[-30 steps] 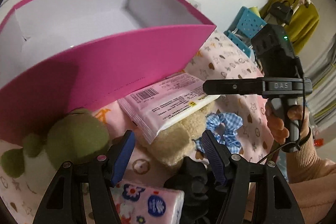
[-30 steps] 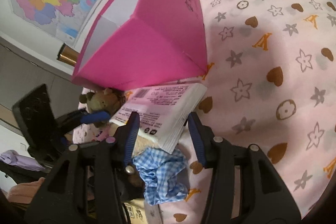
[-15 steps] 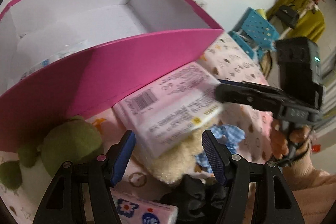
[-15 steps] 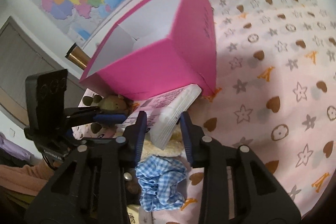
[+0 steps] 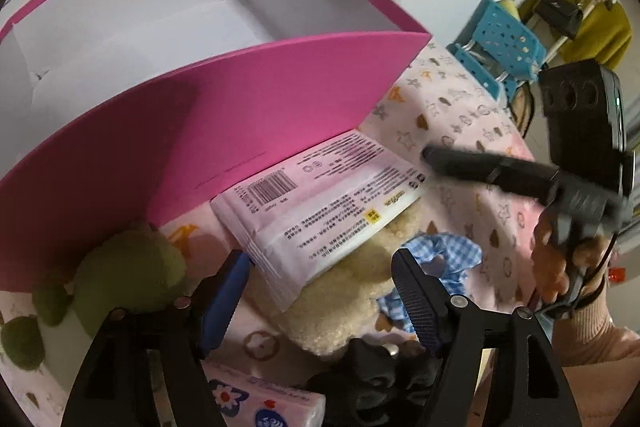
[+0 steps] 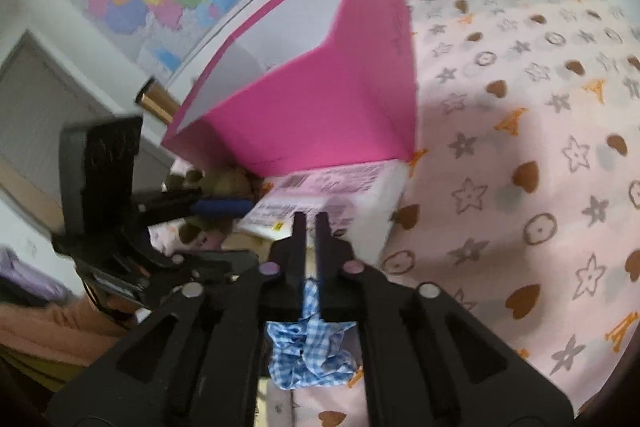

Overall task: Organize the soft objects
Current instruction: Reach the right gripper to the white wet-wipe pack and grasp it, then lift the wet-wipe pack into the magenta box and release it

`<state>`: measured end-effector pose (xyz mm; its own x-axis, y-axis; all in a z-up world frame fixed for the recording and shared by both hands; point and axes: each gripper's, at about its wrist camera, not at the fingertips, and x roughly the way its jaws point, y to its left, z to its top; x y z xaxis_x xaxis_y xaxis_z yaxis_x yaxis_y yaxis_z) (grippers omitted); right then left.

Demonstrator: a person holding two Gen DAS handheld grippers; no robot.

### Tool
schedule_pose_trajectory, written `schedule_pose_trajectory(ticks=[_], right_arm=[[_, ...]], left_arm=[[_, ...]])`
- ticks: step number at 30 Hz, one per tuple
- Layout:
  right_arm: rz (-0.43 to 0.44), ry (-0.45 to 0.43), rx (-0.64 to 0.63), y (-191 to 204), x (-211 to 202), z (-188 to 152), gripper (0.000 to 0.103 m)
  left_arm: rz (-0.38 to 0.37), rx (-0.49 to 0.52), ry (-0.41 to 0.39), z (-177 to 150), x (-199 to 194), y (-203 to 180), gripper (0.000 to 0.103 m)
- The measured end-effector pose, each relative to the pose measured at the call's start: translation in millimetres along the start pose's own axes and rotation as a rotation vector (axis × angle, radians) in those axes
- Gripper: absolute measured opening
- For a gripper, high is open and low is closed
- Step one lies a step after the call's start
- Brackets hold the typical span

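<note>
Right wrist view: right gripper (image 6: 310, 223) jaws have just been closing, nearly together, nothing visibly pinched; the tissue pack (image 6: 332, 195) lies ahead, apparently slipped free. Left gripper (image 5: 320, 287) has spread wider.

Illumination is even, diffuse indoor light; both views are moderately bright with no glare. Soft shadows lie on the patterned cloth (image 6: 520, 147) beside the pink box (image 5: 240, 115) and beneath its near wall. Fisheye distortion bends straight box edges into curves, and dark vignetting fills all picture corners. The right wrist view shows overall motion blur. In the left wrist view the right tool (image 5: 428, 155) is smeared
</note>
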<state>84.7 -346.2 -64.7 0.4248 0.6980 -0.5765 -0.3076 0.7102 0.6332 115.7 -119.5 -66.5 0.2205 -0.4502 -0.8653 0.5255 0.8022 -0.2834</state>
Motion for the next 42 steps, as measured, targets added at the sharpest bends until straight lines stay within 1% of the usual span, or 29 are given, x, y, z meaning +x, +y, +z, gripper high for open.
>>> schedule_pose_trajectory(ticks=[1,3,5,7,9,10,12,14,16,18,20,24,28,30,32,36,39,42], right_arm=[[-0.015,-0.025,0.023,-5.4,-6.3,2.9,0.037],[-0.041,-0.051,0.066,-15.8,-14.3,6.3,0.048],[-0.024,-0.007,0.122,-28.7,-10.9,7.9,0.048],[0.03,0.047,0.174,-37.9,0.0,7.6,0.048],[0.065,0.098,0.183,-38.5,12.0,8.1,0.048],[0.086,0.115,0.185,-37.7,18.0,9.7,0.048],[0.119,0.119,0.197,-37.6,25.3,12.2,0.048],[0.12,0.099,0.194,-35.7,27.2,15.7,0.048],[0.099,0.073,0.166,-31.4,23.6,17.1,0.04],[0.085,0.04,0.132,-25.6,16.1,16.8,0.035],[0.061,0.008,0.094,-17.8,7.2,15.0,0.033],[0.027,-0.039,0.025,-1.0,-9.9,11.1,0.03],[0.029,-0.076,-0.025,15.1,-25.7,9.7,0.027],[0.035,-0.092,-0.05,24.0,-33.8,10.9,0.026],[0.046,-0.121,-0.089,37.9,-44.6,14.3,0.026],[0.073,-0.154,-0.168,65.6,-57.6,27.7,0.024],[0.084,-0.178,-0.225,81.8,-58.6,45.5,0.024],[0.095,-0.174,-0.233,85.6,-49.6,67.6,0.024]], left_arm=[[0.002,-0.001,0.006,-0.3,0.2,0.1,0.075],[0.004,0.001,0.02,-0.5,0.5,0.3,0.076],[0.002,0.002,0.031,1.0,1.6,-1.3,0.076],[0.002,0.003,0.04,3.5,4.6,-4.6,0.076],[0.006,0.003,0.047,4.2,5.8,-7.0,0.077],[0.007,0.001,0.048,4.3,6.0,-7.2,0.077],[0.002,-0.012,0.042,4.5,4.6,-6.9,0.077],[-0.021,-0.041,0.028,5.4,2.7,-3.2,0.076],[-0.043,-0.077,0.013,7.3,1.7,-0.3,0.073],[-0.07,-0.105,-0.009,6.9,0.2,1.6,0.066],[-0.092,-0.132,-0.031,5.3,-1.7,3.2,0.062],[-0.131,-0.144,-0.085,0.0,-12.5,0.1,0.062],[-0.16,-0.143,-0.15,-5.7,-35.2,-5.2,0.062],[-0.169,-0.135,-0.196,-7.9,-54.2,-7.7,0.062],[-0.153,-0.114,-0.253,-7.3,-77.4,-11.9,0.062],[-0.089,-0.069,-0.343,3.5,-112.1,-18.6,0.062],[-0.041,-0.057,-0.367,19.6,-122.3,-11.8,0.062],[0.0,-0.063,-0.368,37.6,-118.9,-3.6,0.061]])
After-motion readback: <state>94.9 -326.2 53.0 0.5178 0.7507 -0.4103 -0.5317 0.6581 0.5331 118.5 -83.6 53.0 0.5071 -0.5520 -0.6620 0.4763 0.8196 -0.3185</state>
